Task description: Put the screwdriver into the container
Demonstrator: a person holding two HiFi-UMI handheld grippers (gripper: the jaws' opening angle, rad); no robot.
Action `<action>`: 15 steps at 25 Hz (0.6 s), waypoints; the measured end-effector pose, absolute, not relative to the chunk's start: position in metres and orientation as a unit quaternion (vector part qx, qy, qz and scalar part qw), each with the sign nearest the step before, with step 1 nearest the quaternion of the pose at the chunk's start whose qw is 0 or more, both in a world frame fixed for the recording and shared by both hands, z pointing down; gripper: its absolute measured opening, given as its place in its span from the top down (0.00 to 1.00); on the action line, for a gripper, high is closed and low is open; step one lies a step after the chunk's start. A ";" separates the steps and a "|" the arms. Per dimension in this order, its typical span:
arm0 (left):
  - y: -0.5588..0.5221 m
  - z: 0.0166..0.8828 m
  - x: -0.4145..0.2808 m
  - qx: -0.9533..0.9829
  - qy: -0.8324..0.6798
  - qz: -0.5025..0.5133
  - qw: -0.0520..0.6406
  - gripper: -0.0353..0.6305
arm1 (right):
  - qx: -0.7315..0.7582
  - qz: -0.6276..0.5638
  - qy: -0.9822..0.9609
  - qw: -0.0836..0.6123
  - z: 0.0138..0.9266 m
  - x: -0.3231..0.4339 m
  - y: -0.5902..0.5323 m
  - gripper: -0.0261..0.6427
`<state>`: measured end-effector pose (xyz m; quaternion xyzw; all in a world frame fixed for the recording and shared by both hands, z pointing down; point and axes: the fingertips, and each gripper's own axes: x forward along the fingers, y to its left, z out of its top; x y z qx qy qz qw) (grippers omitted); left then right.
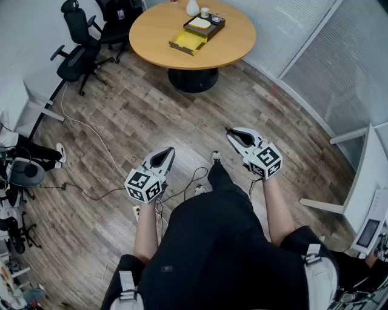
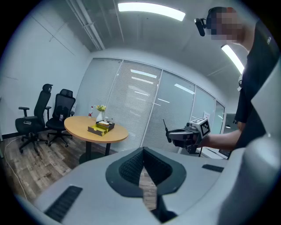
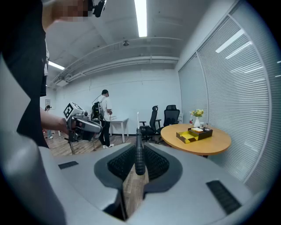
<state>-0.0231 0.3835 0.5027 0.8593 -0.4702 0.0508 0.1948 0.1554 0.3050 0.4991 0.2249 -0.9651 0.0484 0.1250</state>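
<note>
My right gripper (image 1: 234, 135) (image 3: 138, 151) is shut on the black handle of a screwdriver (image 3: 139, 154), and its thin shaft sticks out ahead of the jaws (image 1: 226, 129). To its left, my left gripper (image 1: 168, 152) (image 2: 142, 150) is shut with nothing in it. Both are held at waist height over the wooden floor and point toward a round wooden table (image 1: 236, 42). The container (image 1: 195, 35) (image 3: 193, 135) (image 2: 100, 128), a yellow tray with a black box, sits on that table, far from both grippers. In the left gripper view the right gripper (image 2: 170, 135) shows with the screwdriver (image 2: 165, 126).
Black office chairs (image 1: 82, 54) stand left of the table. A white vase (image 1: 192, 7) and small cups sit behind the container. Cables (image 1: 91, 130) trail over the floor. Glass walls with blinds (image 1: 315, 66) run along the right. A person (image 3: 104, 118) stands by a desk far off.
</note>
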 end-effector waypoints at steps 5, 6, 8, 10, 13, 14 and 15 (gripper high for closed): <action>0.384 0.505 -0.027 0.858 -0.472 0.049 0.198 0.94 | 0.223 0.046 -0.965 0.128 0.501 0.152 0.304 0.88; 0.385 0.505 -0.028 0.857 -0.473 0.049 0.199 0.94 | 0.223 0.047 -0.965 0.129 0.501 0.152 0.304 0.88; 0.386 0.507 -0.029 0.856 -0.475 0.048 0.200 0.94 | 0.223 0.047 -0.965 0.130 0.502 0.152 0.304 0.88; 0.384 0.506 -0.030 0.855 -0.475 0.048 0.200 0.94 | 0.224 0.049 -0.965 0.130 0.503 0.153 0.303 0.88; 0.382 0.504 -0.031 0.855 -0.476 0.048 0.199 0.94 | 0.224 0.051 -0.964 0.130 0.504 0.152 0.302 0.88; 0.382 0.504 -0.030 0.856 -0.476 0.048 0.199 0.94 | 0.224 0.051 -0.965 0.130 0.504 0.152 0.302 0.88; 0.382 0.504 -0.030 0.856 -0.476 0.049 0.198 0.94 | 0.224 0.051 -0.965 0.129 0.505 0.152 0.302 0.88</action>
